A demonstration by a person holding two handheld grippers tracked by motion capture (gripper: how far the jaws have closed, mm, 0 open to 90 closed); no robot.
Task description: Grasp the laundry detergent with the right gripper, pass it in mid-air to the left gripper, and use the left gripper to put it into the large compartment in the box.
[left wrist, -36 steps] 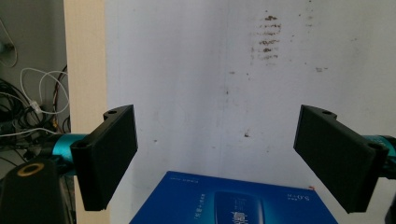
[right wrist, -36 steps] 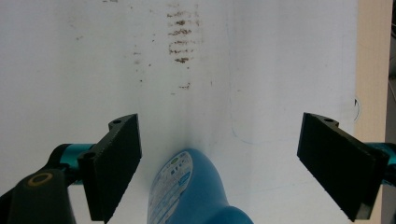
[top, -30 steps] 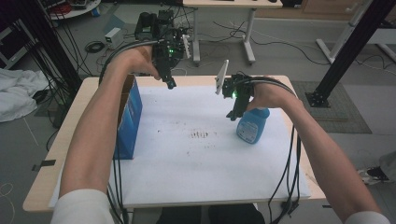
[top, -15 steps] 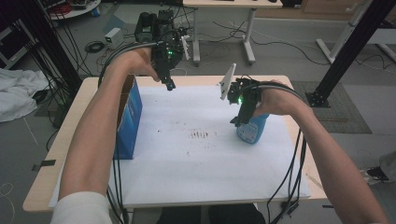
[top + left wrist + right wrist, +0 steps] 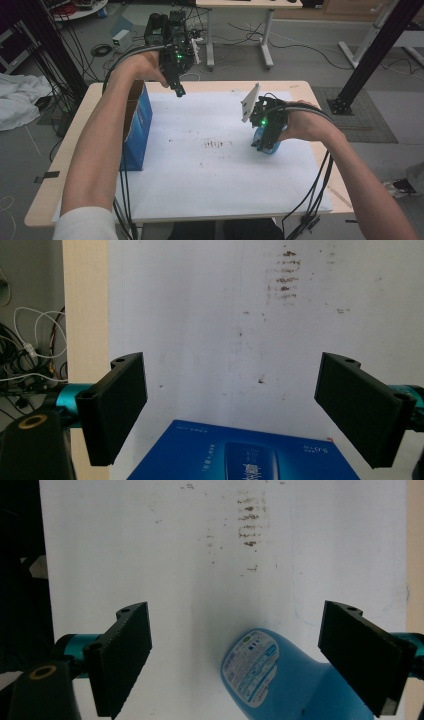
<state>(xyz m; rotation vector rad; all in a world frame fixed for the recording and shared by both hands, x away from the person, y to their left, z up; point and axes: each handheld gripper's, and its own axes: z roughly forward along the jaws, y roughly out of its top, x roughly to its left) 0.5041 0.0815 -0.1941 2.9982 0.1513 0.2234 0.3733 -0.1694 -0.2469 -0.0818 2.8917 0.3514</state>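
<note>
A blue liquid bottle (image 5: 271, 148) lies on its side on the white sheet (image 5: 210, 175) at the right. My right gripper (image 5: 261, 142) hangs just above it, open; in the right gripper view the bottle (image 5: 280, 680), label up, sits low between the spread jaws of the right gripper (image 5: 235, 630), nearer the right one, untouched. A blue carton (image 5: 136, 125) stands upright at the sheet's left edge. My left gripper (image 5: 180, 92) is held high near the table's far edge, open and empty. In the left gripper view the carton's blue printed face (image 5: 245, 455) shows below the left gripper (image 5: 232, 390).
Brown smudges (image 5: 215, 145) mark the middle of the sheet. The wooden table edge (image 5: 300, 87) borders the sheet all round. Cables trail from both grippers along the forearms. Desks, cables and a black frame stand on the floor beyond the table.
My right gripper has come down and toward the near side, onto the bottle's position. The left gripper has barely moved.
</note>
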